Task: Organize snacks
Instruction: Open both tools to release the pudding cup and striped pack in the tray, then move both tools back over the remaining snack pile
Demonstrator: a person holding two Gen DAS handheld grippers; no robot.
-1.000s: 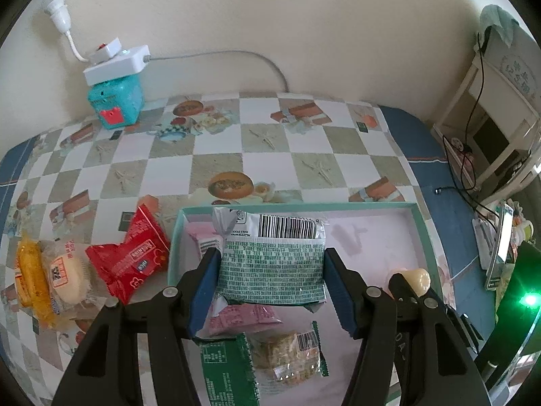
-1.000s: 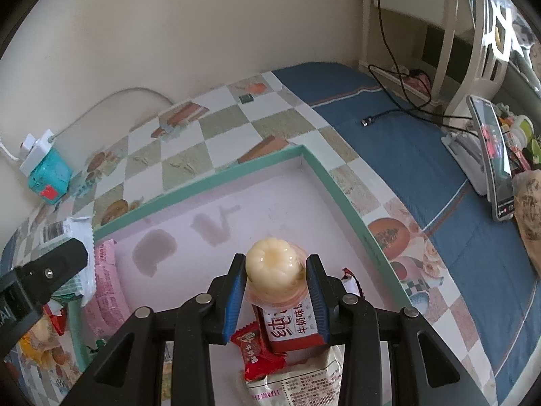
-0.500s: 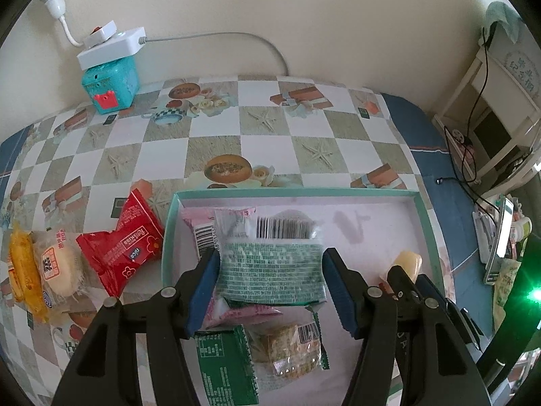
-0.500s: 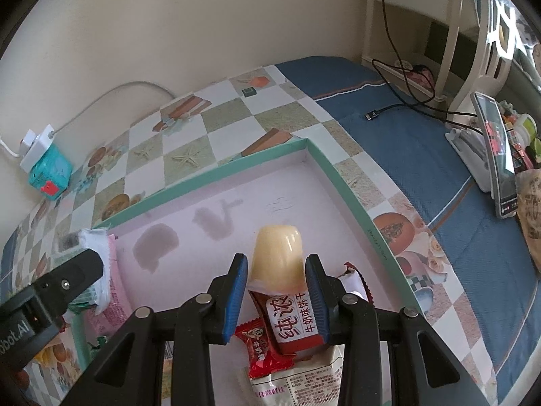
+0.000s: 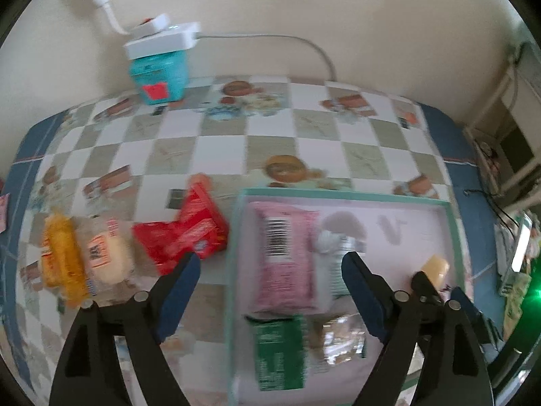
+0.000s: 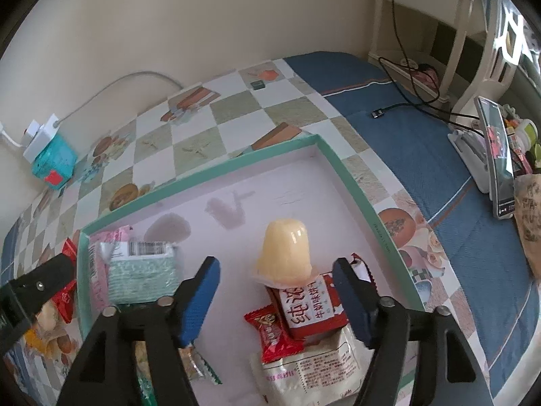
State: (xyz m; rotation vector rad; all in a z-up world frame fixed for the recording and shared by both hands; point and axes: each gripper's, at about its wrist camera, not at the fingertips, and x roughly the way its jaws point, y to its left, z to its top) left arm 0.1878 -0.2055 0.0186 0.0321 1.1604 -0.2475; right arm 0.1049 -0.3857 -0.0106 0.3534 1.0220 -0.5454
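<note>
A teal-rimmed box (image 5: 338,194) (image 6: 236,164) lies on the checked tablecloth and holds snacks. My left gripper (image 5: 270,294) is open and empty over the box's left wall, above a pink packet (image 5: 284,257); the pale green packet (image 6: 142,267) (image 5: 338,270) lies beside it in the box. My right gripper (image 6: 277,297) is open; the yellow jelly cup (image 6: 284,253) (image 5: 436,267) rests between its fingers on a red-and-white milk packet (image 6: 311,304). A red packet (image 5: 189,230), a bun (image 5: 104,253) and a yellow snack (image 5: 61,250) lie outside, left of the box.
A small red candy (image 6: 274,335) and a white pouch (image 6: 311,368) lie near the box's front. A green packet (image 5: 277,352) and a clear-wrapped cake (image 5: 341,341) lie there too. A teal carton with a power strip (image 5: 159,64) stands by the wall. A phone on a stand (image 6: 497,155) is at the right.
Both grippers opened. The left let go of the pale green packet into the box and shifted left. The right let go of the jelly cup, which now rests on the milk packet.
</note>
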